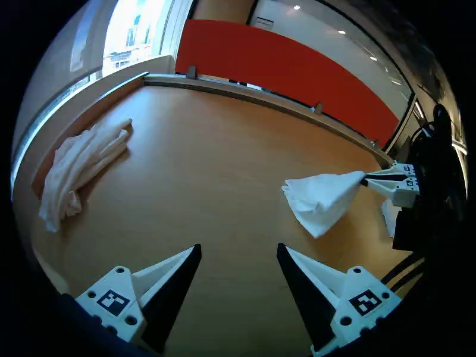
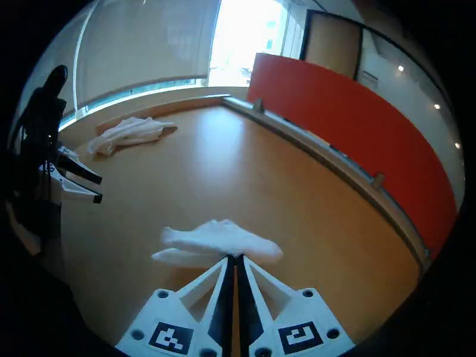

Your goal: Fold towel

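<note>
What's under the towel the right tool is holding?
Wooden table shows all around the towel pinched in the right tool. The patch directly beneath its folds is covered, so anything there cannot be seen.

Soft cloth towel (image 2: 220,238) on smooth, satin wood-grain table (image 1: 226,166).

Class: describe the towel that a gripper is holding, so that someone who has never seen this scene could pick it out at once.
Start at the wooden table beside the red partition. Of its two white towels, the held towel is pinched at one end by the right gripper. The other towel lies bunched and untouched near the window.
</note>
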`<state>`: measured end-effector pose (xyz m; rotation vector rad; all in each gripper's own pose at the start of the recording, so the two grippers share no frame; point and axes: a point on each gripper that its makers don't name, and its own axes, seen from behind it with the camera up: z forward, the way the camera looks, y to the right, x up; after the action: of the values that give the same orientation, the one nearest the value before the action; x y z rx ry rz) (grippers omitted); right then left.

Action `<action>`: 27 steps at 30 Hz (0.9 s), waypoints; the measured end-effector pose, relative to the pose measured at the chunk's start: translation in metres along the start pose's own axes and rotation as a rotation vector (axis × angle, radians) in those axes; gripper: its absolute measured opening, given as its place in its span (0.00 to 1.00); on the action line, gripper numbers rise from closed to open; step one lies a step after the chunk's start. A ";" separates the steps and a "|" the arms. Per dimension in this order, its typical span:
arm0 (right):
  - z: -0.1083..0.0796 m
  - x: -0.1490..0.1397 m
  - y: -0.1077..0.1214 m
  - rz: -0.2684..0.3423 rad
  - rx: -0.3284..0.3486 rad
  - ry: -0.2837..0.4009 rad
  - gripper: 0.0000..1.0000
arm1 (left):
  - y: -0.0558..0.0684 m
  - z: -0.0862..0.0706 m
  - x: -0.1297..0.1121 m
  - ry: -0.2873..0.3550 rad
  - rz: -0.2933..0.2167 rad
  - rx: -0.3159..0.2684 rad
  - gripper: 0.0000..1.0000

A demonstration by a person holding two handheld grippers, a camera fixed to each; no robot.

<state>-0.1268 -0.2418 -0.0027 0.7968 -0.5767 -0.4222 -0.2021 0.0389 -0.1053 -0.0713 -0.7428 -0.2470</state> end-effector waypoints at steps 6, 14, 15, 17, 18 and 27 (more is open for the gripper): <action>-0.015 0.027 0.018 -0.007 -0.035 0.044 0.03 | 0.004 0.000 0.009 0.012 0.006 -0.006 0.94; -0.035 0.038 0.044 0.019 -0.081 0.073 0.03 | 0.008 0.001 0.013 0.015 0.010 -0.014 0.94; -0.037 0.037 0.047 0.021 -0.086 0.074 0.03 | 0.008 0.001 0.014 0.015 0.010 -0.015 0.94; -0.041 0.035 0.053 0.025 -0.095 0.073 0.03 | 0.009 0.001 0.014 0.015 0.010 -0.016 0.94; -0.043 0.034 0.055 0.026 -0.099 0.073 0.03 | 0.009 0.001 0.014 0.015 0.010 -0.016 0.94; -0.062 0.022 0.084 0.042 -0.134 0.070 0.03 | 0.011 0.003 0.017 0.013 0.016 -0.016 0.94</action>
<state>-0.0592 -0.1670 0.0338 0.6677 -0.4937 -0.3890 -0.1896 0.0470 -0.0916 -0.0906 -0.7267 -0.2378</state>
